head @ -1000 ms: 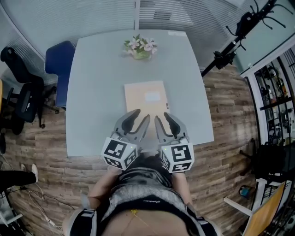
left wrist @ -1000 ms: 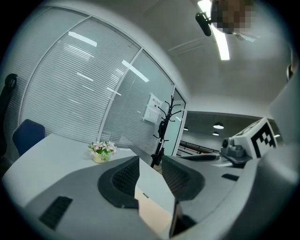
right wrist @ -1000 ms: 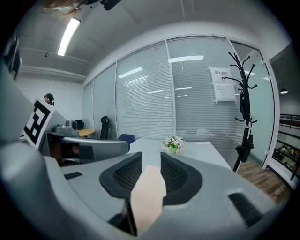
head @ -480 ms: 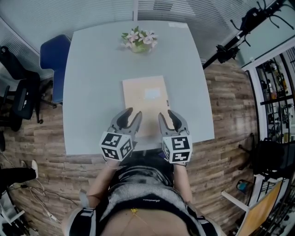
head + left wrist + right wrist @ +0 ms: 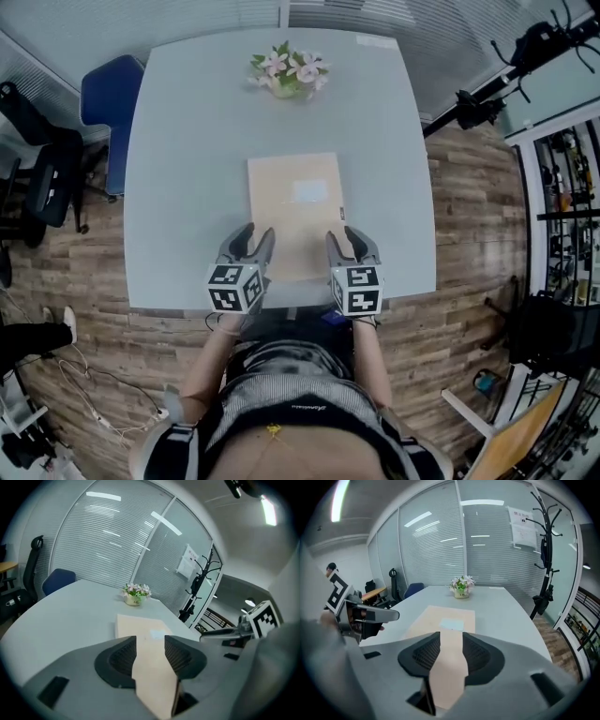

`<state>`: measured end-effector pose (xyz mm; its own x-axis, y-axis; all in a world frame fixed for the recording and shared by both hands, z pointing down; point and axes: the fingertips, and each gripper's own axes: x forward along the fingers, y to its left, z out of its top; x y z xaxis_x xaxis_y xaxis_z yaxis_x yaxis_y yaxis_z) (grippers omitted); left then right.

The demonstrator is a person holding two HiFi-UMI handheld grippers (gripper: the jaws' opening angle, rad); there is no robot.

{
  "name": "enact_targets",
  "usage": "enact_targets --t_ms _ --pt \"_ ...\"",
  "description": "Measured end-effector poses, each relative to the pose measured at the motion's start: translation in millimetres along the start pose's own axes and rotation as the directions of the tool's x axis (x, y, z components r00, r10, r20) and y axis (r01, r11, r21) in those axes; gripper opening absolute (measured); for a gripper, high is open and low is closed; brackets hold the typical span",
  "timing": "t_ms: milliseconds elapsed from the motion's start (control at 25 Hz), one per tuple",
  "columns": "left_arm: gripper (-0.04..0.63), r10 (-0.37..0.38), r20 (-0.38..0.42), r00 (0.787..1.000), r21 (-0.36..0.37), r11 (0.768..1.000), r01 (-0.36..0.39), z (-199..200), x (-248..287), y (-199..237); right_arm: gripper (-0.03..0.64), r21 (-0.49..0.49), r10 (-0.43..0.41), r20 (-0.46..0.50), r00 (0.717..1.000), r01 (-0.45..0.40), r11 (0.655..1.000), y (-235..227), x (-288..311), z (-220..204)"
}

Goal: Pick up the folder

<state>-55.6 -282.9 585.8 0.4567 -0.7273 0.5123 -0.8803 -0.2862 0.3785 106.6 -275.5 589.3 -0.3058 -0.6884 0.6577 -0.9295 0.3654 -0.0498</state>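
A tan folder (image 5: 294, 211) with a pale label lies flat on the grey table (image 5: 187, 141), near its front edge. My left gripper (image 5: 257, 231) hovers at the folder's near left side, and my right gripper (image 5: 342, 233) at its near right side. Both are open and their jaws have just been opening. In the left gripper view the folder (image 5: 140, 627) shows through the gap of the left gripper (image 5: 150, 638), untouched by the pads. The right gripper view shows the folder (image 5: 443, 618) the same way beyond the right gripper (image 5: 451, 634).
A small pot of flowers (image 5: 289, 73) stands at the table's far edge. A blue chair (image 5: 103, 103) and a black office chair (image 5: 47, 178) are on the left. A black stand (image 5: 487, 94) rises at the right over wooden floor.
Both grippers have dropped toward the table and spread apart, to the folder's near left and right sides. Their jaws look wider than before.
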Motion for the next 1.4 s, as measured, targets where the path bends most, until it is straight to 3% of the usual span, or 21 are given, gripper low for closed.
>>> enact_targets --t_ms 240,400,760,1040,1400 --pt "0.224 0.072 -0.093 0.993 -0.103 0.991 -0.082 -35.4 22.7 34.0 0.238 0.160 0.039 -0.083 0.996 -0.025 0.987 -29.9 38.8 -38.4" --pt "0.242 0.097 -0.136 0.986 -0.133 0.984 -0.116 -48.7 32.7 45.8 0.284 0.262 0.094 -0.121 0.988 -0.060 0.963 -39.4 60.5 -56.4" --pt "0.249 0.057 -0.193 0.980 -0.219 0.971 -0.100 -74.9 51.0 49.9 0.295 0.414 0.220 -0.118 0.968 -0.154 0.897 -36.8 85.0 -74.3" --pt "0.250 0.013 -0.194 0.981 -0.246 0.967 -0.062 -79.4 54.8 53.4 0.303 0.428 0.274 -0.063 0.960 -0.222 0.876 -35.2 89.3 -76.6" --pt "0.249 0.036 -0.198 0.980 -0.236 0.968 -0.083 -81.6 54.3 51.3 0.290 0.405 0.246 -0.049 0.968 -0.206 0.891 -34.9 86.1 -74.6"
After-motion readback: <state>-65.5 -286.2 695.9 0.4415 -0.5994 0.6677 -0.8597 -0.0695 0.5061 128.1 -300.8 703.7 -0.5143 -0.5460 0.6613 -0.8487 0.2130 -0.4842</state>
